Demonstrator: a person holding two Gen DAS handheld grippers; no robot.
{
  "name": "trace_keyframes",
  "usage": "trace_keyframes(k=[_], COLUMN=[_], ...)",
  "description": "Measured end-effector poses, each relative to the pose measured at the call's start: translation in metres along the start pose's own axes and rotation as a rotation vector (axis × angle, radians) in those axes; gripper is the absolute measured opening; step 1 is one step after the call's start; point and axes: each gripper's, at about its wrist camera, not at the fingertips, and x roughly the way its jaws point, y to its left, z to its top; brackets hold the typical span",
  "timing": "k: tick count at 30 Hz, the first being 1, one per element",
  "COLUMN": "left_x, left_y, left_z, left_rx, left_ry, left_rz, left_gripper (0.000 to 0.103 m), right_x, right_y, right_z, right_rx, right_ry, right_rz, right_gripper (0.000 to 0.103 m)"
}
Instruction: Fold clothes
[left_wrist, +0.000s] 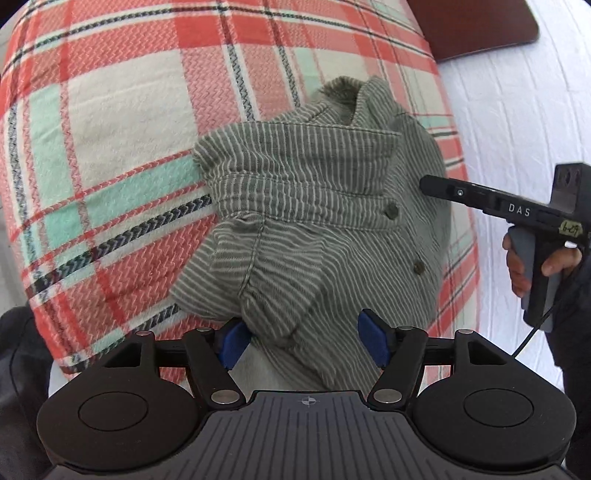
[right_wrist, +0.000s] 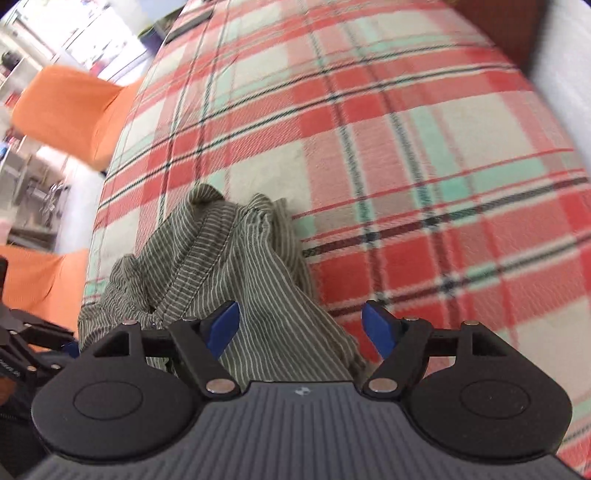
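From the left wrist view, the shirt (left_wrist: 317, 206) lies crumpled in a heap on the plaid blanket (left_wrist: 110, 110), collar to the far side, button placket running down its right. My left gripper (left_wrist: 304, 341) is spread wide, blue pads (left_wrist: 375, 341) on either side of a bunched fold at the near edge of the heap. Cloth sits between the pads, but they are not pressed on it, so I hold nothing here. The right gripper (left_wrist: 424, 182) comes in from the right, its tip at the shirt's right edge near the upper button (left_wrist: 391, 210); from this side angle I cannot tell how its fingers stand.

As I judge it, the step is to get the shirt spread flat before any fold. To do that well I should pinch a single layer at a seam or hem, not the whole wad, and pull the two grips apart.

From the right wrist view, the shirt (right_wrist: 221, 266) runs away from me in a rumpled ridge, with a seam band along its middle. My right gripper (right_wrist: 304, 328) is wide open too, straddling the near end of the cloth without clamping it. The blanket (right_wrist: 443, 166) spreads far and right. The left gripper (right_wrist: 22, 343) shows only partly at the left edge.
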Motion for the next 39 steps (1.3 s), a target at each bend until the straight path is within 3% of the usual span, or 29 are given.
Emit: trace_keyframes(k=[7, 8, 9, 10, 11, 12, 13, 14, 16, 20, 23, 26, 30, 32, 33, 35, 36, 38, 39], left_x=[0.01, 0.01, 0.011, 0.011, 0.012, 0.012, 0.011, 0.009, 0.005, -0.01, -0.019, -0.019, -0.01, -0.003, 0.002, 0.016, 0.02, 0.029, 0.025], left_y=[0.001, 0.001, 0.001, 0.0, 0.0, -0.001, -0.002, -0.002, -0.006, -0.016, -0.026, -0.052, -0.103, -0.123, -0.129, -0.139, -0.139, -0.137, -0.135], left_z=[0.009, 0.009, 0.01, 0.011, 0.012, 0.014, 0.015, 0.017, 0.021, 0.034, 0.056, 0.088, 0.131, 0.149, 0.155, 0.166, 0.171, 0.18, 0.187], left_rx=[-0.056, -0.061, -0.067, -0.062, -0.056, -0.039, -0.03, -0.021, 0.012, 0.122, 0.225, 0.423, 0.702, 0.783, 0.807, 0.856, 0.879, 0.924, 0.91], left_ry=[-0.001, 0.0, 0.0, -0.001, -0.001, -0.002, -0.001, 0.001, -0.001, -0.008, 0.008, 0.082, 0.165, 0.207, 0.227, 0.266, 0.277, 0.298, 0.301], left_rz=[0.001, -0.002, -0.004, 0.001, 0.005, 0.016, 0.012, 0.009, -0.009, -0.025, -0.051, -0.054, -0.027, -0.032, -0.027, -0.001, 0.029, 0.087, 0.066], left_gripper=[0.077, 0.077, 0.077, 0.073, 0.066, 0.039, 0.027, 0.023, 0.016, 0.014, 0.014, 0.015, 0.016, 0.024, 0.041, 0.043, 0.043, 0.043, 0.043], right_x=[0.03, 0.03, 0.03, 0.031, 0.031, 0.029, 0.026, 0.021, 0.008, -0.03, -0.061, -0.086, -0.09, -0.076, -0.069, -0.056, -0.05, -0.046, -0.047], right_y=[-0.008, -0.008, -0.009, -0.013, -0.015, -0.015, -0.015, -0.017, -0.02, -0.018, -0.009, 0.005, 0.043, 0.062, 0.07, 0.082, 0.088, 0.098, 0.106], right_z=[0.006, 0.006, 0.005, 0.004, 0.002, 0.0, -0.002, -0.005, -0.014, -0.045, -0.082, -0.125, -0.183, -0.206, -0.215, -0.229, -0.234, -0.234, -0.233], right_rx=[0.0, -0.003, 0.007, 0.04, 0.064, 0.071, 0.084, 0.106, 0.156, 0.268, 0.437, 0.651, 0.959, 1.107, 1.166, 1.256, 1.282, 1.274, 1.254], right_ry=[0.121, 0.128, 0.137, 0.148, 0.153, 0.143, 0.131, 0.111, 0.064, -0.062, -0.205, -0.363, -0.545, -0.615, -0.639, -0.672, -0.677, -0.645, -0.637], right_rz=[0.111, 0.129, 0.149, 0.173, 0.192, 0.201, 0.21, 0.218, 0.232, 0.231, 0.199, 0.175, 0.209, 0.213, 0.186, 0.07, -0.005, -0.19, -0.27], right_gripper=[0.071, 0.064, 0.045, 0.035, 0.031, 0.025, 0.021, 0.02, 0.018, 0.017, 0.017, 0.018, 0.018, 0.019, 0.024, 0.039, 0.053, 0.054, 0.054])
